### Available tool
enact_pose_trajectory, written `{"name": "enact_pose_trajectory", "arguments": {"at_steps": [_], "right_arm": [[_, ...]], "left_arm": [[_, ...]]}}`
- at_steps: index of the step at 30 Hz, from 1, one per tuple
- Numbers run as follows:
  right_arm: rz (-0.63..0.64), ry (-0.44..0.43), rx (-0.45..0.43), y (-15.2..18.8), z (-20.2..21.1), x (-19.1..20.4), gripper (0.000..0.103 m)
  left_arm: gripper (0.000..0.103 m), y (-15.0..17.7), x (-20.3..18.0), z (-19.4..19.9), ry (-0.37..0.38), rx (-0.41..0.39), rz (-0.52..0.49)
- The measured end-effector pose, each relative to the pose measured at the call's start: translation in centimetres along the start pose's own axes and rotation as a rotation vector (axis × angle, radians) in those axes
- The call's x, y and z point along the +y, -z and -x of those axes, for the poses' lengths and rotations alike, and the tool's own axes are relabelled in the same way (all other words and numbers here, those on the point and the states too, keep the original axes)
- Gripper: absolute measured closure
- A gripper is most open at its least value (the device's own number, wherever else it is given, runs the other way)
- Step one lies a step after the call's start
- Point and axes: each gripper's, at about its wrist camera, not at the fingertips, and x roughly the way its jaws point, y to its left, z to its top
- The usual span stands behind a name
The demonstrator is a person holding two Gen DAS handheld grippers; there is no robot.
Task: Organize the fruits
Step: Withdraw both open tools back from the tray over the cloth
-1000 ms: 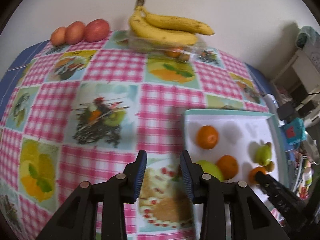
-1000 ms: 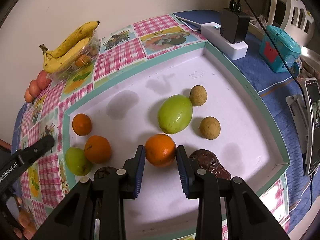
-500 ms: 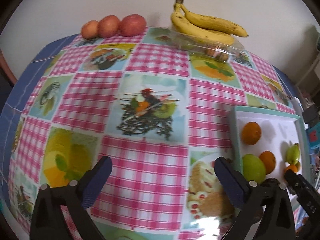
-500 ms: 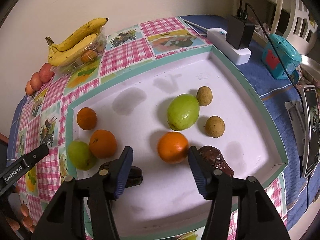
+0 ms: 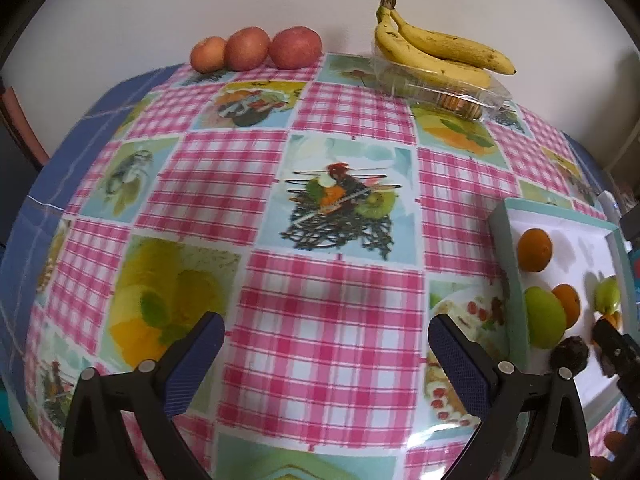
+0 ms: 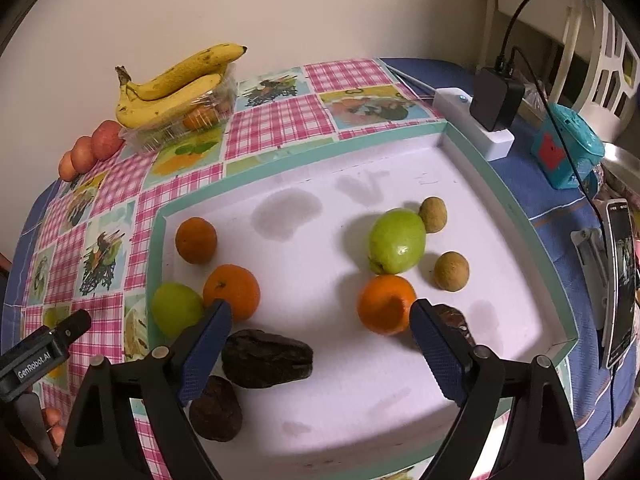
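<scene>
We find the right tool [image 6: 320,322] spread wide over the near part of the tray [image 6: 508,196]; its jaws have just been opening and nothing is gripped. Between the jaws, lower down, lie two dark wrinkled fruits [image 6: 267,358]; a third dark one [image 6: 454,320] sits partly behind the right finger [image 6: 436,350]. An orange [image 6: 385,304] lies just beyond that finger, clear of the pads. Past it we note a large green fruit [image 6: 397,240] flanked by two small tan fruits [image 6: 451,271], one touching it at the far side. By the tray's left wall stand a smaller green fruit [image 6: 176,309] touching an orange [image 6: 232,290], and a further orange [image 6: 196,239] standing apart. The middle and far floor of the tray is bare white; its raised teal rim bounds all four sides.

The left tool [image 5: 326,346] is likewise fully spread, empty, above the chequered cloth [image 5: 328,308] on the counter, left of the tray. The cloth ahead of it is open as far as the wall, where three reddish fruits [image 5: 256,49] sit in a row and bananas [image 5: 436,52] rest on a clear packet [image 5: 448,94]. Right of the tray, a power strip [image 6: 474,130] with charger lies close to the rim.
</scene>
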Motion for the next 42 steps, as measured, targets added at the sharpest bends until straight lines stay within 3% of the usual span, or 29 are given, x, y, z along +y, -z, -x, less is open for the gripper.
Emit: {"name": "enact_pose_trajectory", "arguments": {"at_steps": [9, 14, 23, 42], "right_arm": [[0.012, -0.008, 0.012, 1.0, 0.8, 0.9, 0.012], [0.018, -0.019, 0.011, 1.8, 1.9, 1.6, 0.012], [0.034, -0.027, 0.028, 3.8, 3.1, 2.3, 0.012], [0.085, -0.037, 0.018, 7.3, 5.9, 4.1, 0.012]], "left_arm": [[0.000, 1.2, 0.7, 1.8, -0.163, -0.026, -0.009], [0.000, 2.2, 1.0, 2.9, -0.168, -0.050, -0.023], [0.000, 4.2, 1.3, 4.2, -0.172, -0.002, -0.060], [0.000, 7.3, 3.1, 6.8, -0.193, -0.004, -0.095]]}}
